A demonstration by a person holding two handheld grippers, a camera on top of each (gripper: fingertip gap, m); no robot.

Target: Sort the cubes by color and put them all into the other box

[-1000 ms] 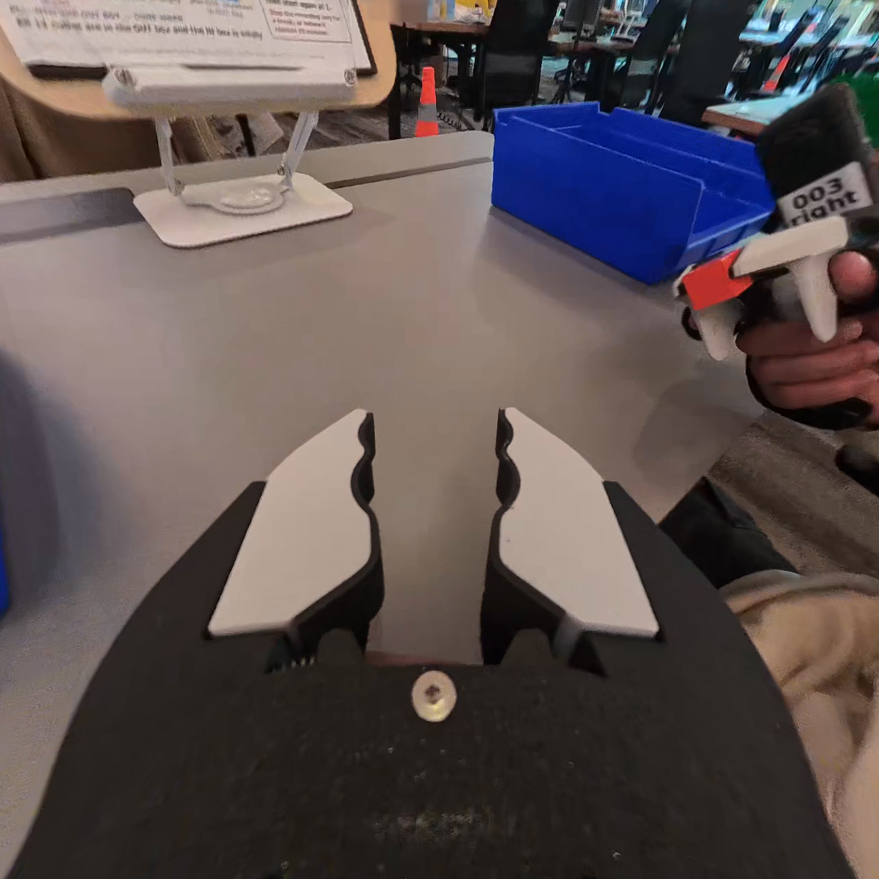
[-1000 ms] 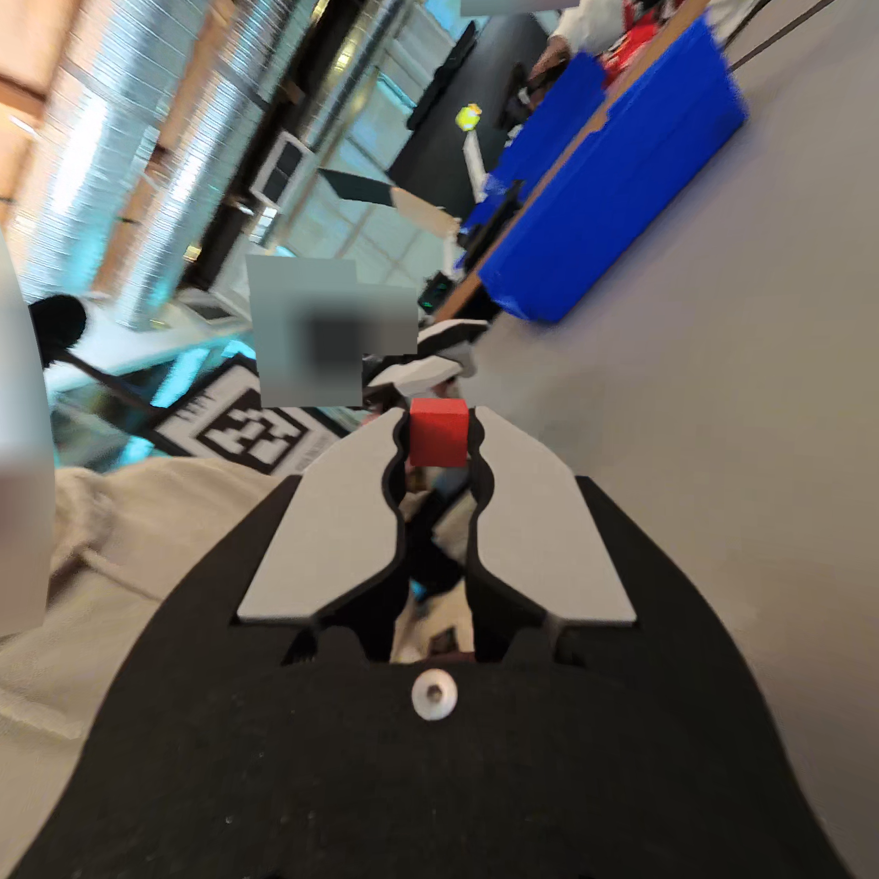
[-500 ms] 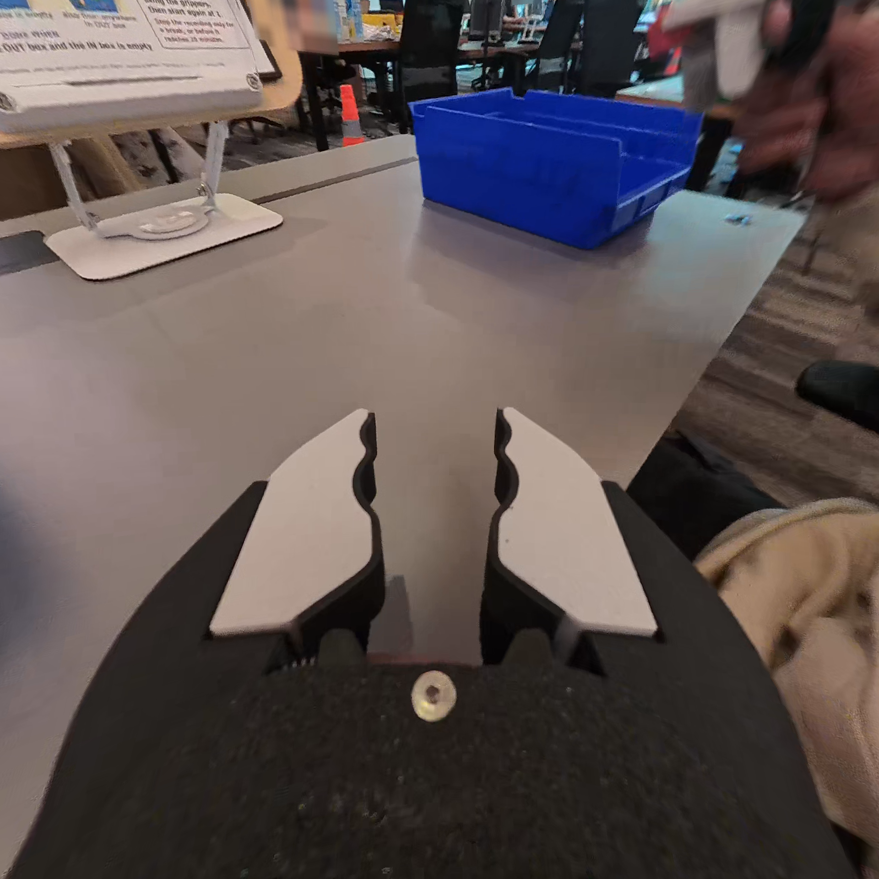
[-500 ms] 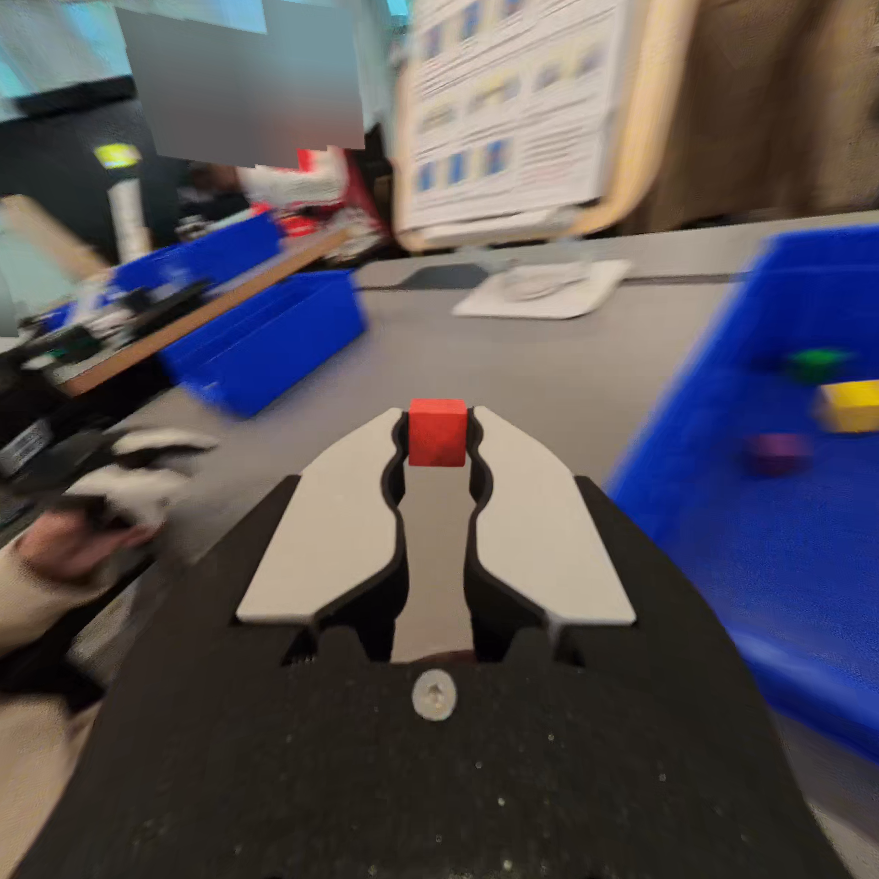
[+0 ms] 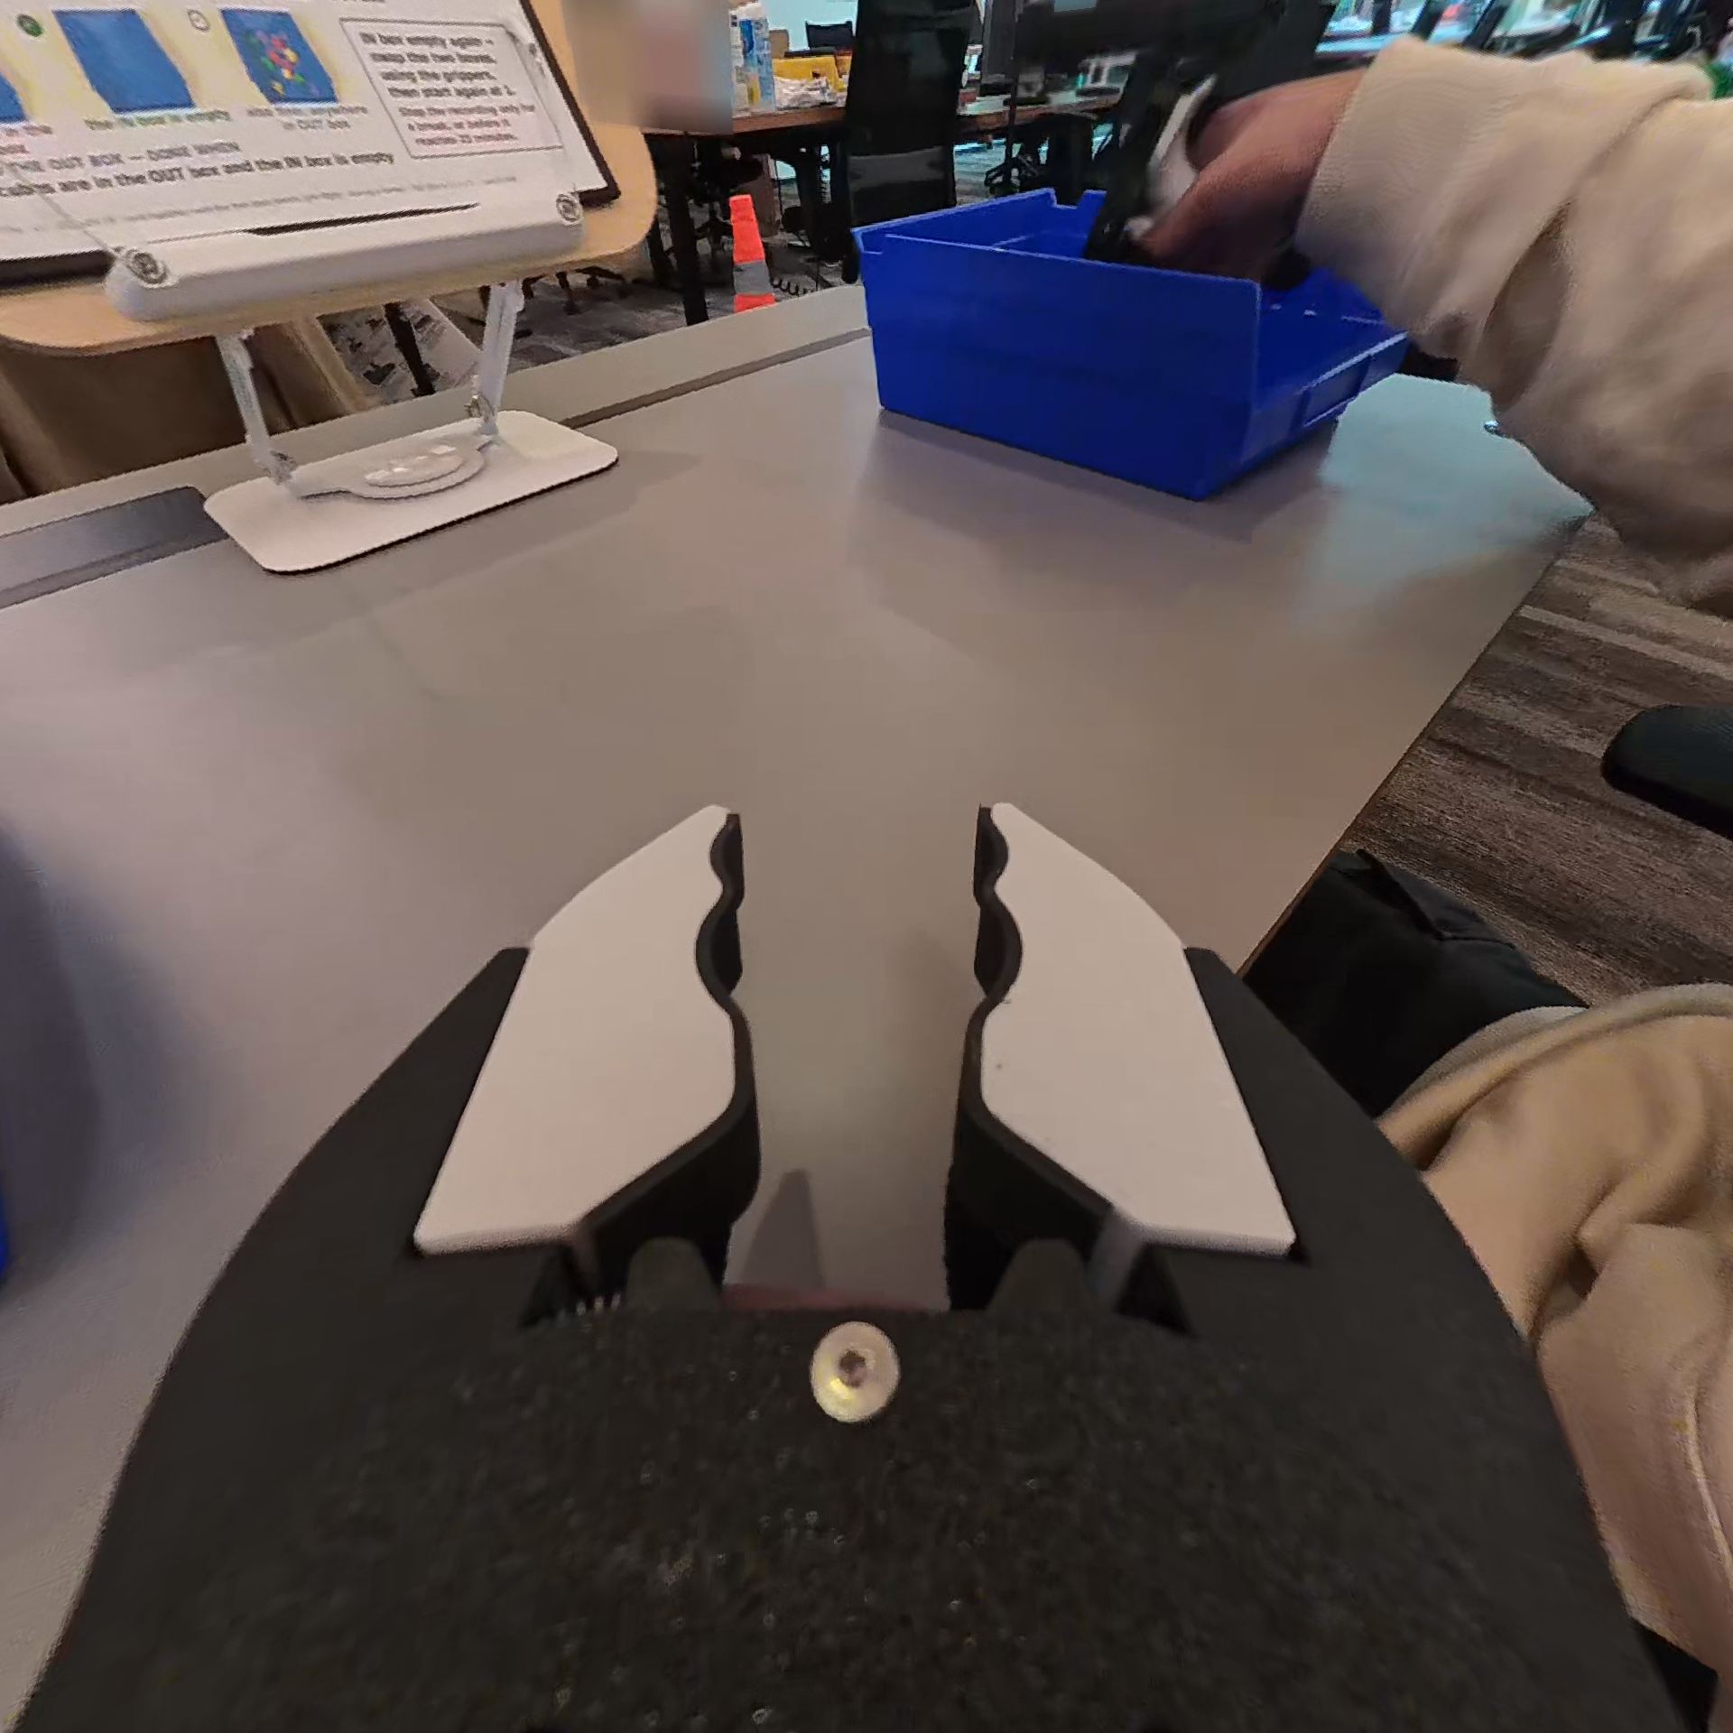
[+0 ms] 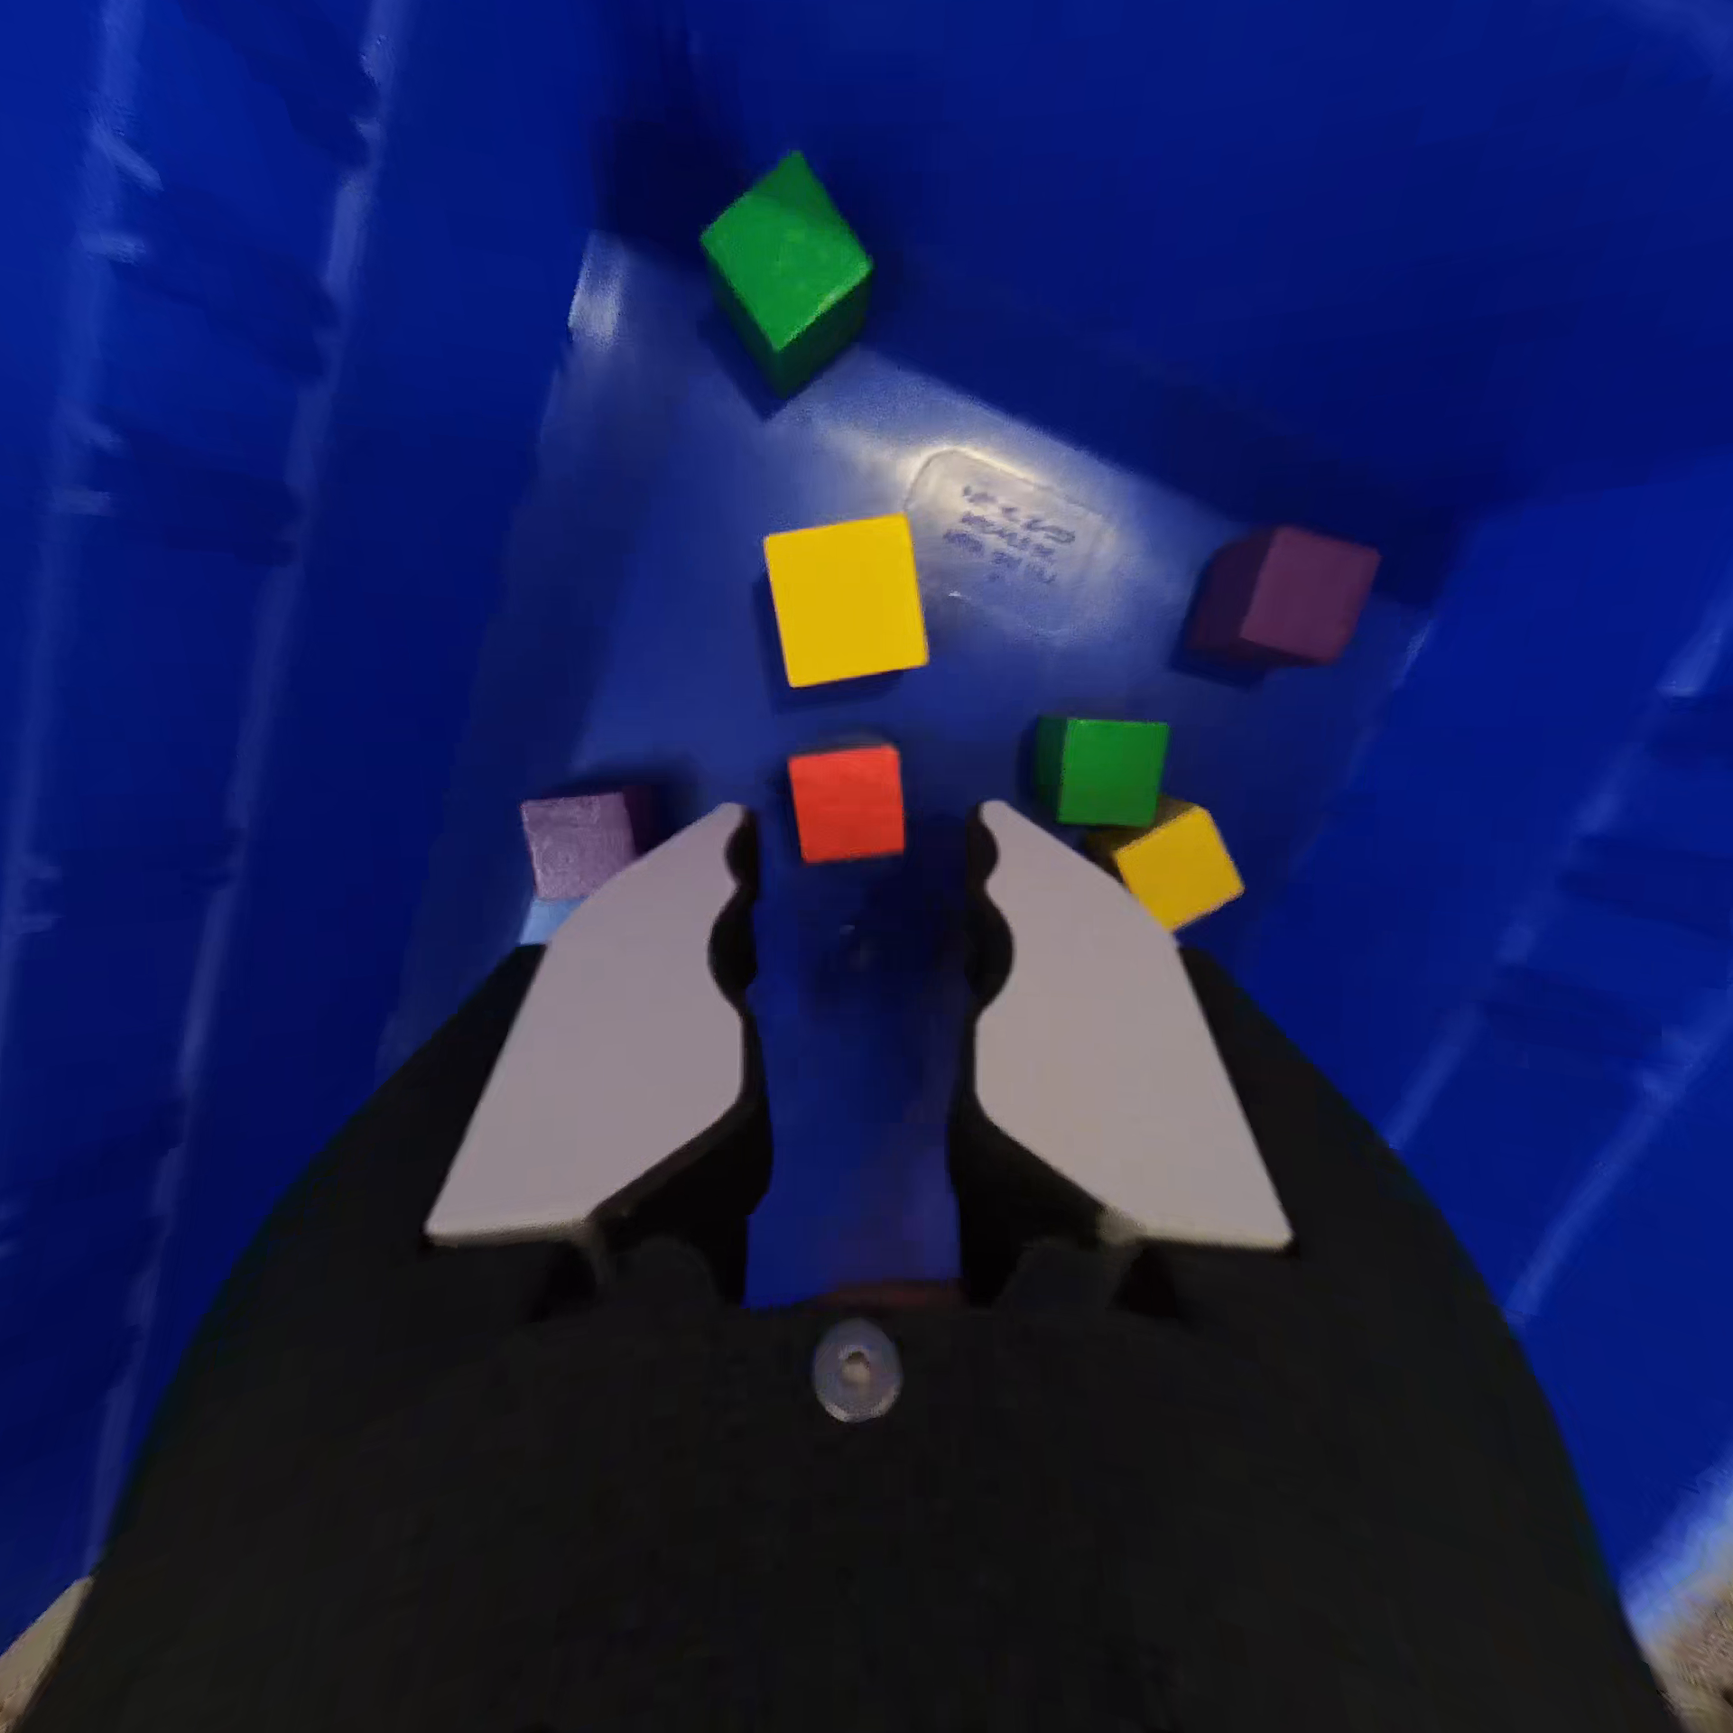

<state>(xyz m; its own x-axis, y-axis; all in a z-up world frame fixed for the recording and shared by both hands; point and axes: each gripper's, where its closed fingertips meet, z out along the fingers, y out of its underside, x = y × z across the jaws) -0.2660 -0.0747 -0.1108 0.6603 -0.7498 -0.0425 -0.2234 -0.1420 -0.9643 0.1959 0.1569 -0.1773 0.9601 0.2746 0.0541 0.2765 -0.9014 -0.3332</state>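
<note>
L tool [image 5: 855, 914] hangs over bare tabletop [image 5: 656, 656], well short of the blue box [image 5: 1078, 375], jaws apart, nothing in them. R tool [image 6: 858, 844] is down inside that box, released, w/ the red cube [image 6: 847, 804] loose just past its tips. Around the red cube: purple cube [image 6: 577, 841] to its left, yellow cube [image 6: 844, 600] beyond, green cube [image 6: 1102, 771] to its right. Seven cubes visible in the box, colors mixed, not grouped. Can't tell how many remain elsewhere.
</note>
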